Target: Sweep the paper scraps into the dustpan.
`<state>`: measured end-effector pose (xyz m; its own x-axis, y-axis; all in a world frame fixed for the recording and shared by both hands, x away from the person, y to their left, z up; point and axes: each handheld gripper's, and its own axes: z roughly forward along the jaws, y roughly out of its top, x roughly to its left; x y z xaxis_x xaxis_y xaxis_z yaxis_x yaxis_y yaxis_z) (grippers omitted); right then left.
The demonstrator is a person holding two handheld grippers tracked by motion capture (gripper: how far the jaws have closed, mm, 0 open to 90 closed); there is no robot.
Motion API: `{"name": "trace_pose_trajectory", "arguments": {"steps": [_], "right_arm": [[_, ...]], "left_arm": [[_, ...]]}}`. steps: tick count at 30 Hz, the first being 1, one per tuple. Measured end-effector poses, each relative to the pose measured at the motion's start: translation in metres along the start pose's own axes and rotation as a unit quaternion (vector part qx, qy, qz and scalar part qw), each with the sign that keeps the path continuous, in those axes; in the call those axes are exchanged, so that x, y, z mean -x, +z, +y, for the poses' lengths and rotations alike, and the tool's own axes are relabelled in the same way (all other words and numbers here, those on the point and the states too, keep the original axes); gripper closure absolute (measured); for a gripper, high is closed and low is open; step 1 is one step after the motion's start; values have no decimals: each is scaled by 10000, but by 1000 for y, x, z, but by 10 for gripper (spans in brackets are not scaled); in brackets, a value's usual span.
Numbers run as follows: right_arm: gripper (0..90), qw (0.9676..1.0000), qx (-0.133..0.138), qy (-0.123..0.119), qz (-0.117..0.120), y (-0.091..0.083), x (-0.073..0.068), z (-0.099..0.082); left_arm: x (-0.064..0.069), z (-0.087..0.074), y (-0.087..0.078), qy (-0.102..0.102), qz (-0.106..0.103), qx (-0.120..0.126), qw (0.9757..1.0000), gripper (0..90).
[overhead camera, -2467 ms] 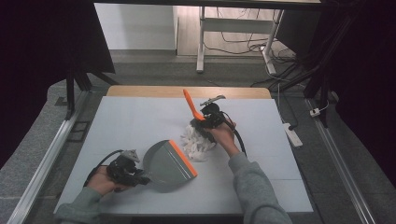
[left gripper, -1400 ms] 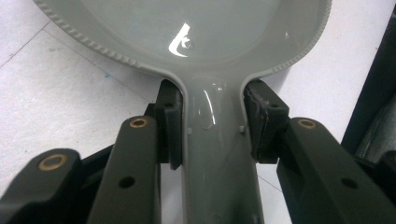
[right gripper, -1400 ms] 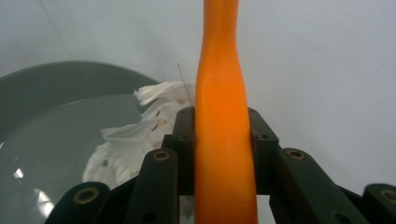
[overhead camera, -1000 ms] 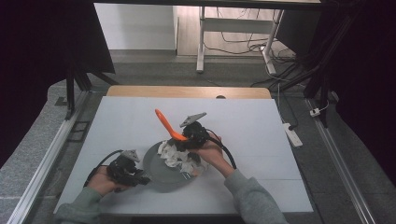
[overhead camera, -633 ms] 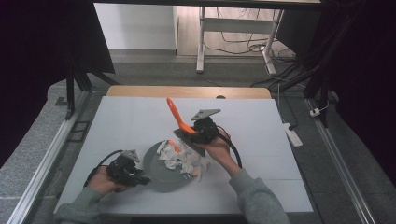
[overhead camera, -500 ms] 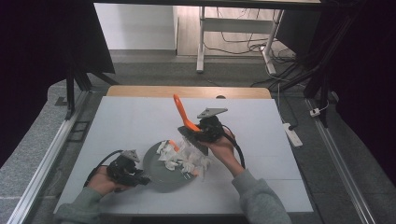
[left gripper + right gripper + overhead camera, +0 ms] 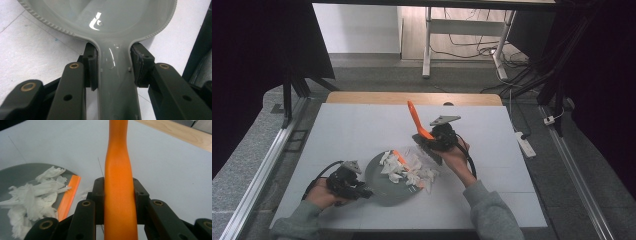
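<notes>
A grey dustpan (image 7: 381, 187) with an orange lip (image 7: 68, 195) lies flat on the white table. White paper scraps (image 7: 409, 170) are piled on it and across the lip. My left gripper (image 7: 358, 190) is shut on the dustpan handle (image 7: 113, 82), with the pads pressed against both sides of it. My right gripper (image 7: 433, 139) is shut on the orange handle (image 7: 118, 170) of a brush. The handle (image 7: 414, 117) slants up and away, and the dark brush head (image 7: 432, 151) sits just right of the scraps (image 7: 35, 192). A few scraps lie on the table at the lip.
The white tabletop (image 7: 362, 130) ends in a wooden strip (image 7: 412, 98) at the far side. A metal rail (image 7: 267, 165) runs along the left. A power strip (image 7: 524, 145) lies on the floor to the right, and desk legs and cables stand beyond.
The scraps went from the table onto the dustpan under the brush. Since then my right gripper has drawn the brush back to the right, off the pan. The left hand kept still.
</notes>
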<state>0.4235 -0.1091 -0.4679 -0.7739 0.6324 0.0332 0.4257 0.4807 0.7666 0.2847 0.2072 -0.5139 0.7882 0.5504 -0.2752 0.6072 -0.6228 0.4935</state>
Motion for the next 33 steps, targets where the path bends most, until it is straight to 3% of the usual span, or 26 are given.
{"name": "trace_pose_trajectory", "arguments": {"steps": [10, 19, 22, 28, 33], "right_arm": [[710, 9988, -445, -151, -111, 44, -3, 15], [710, 9966, -690, -440, 107, 59, -30, 20], [710, 9962, -684, -351, 409, 57, -40, 18], [710, 9931, -450, -322, 1037, 45, -60, 16], [709, 9959, 283, -250, 827, 19, -49, 28]], "left_arm": [[0, 0, 0, -2, -19, 8, 10000, 616], [-1, 0, 0, 1, -27, 16, 10000, 616], [0, 0, 0, -5, -17, 9, 10000, 616], [-1, 0, 0, 2, -15, 0, 10000, 616], [0, 0, 0, 0, -5, 0, 10000, 616]]}}
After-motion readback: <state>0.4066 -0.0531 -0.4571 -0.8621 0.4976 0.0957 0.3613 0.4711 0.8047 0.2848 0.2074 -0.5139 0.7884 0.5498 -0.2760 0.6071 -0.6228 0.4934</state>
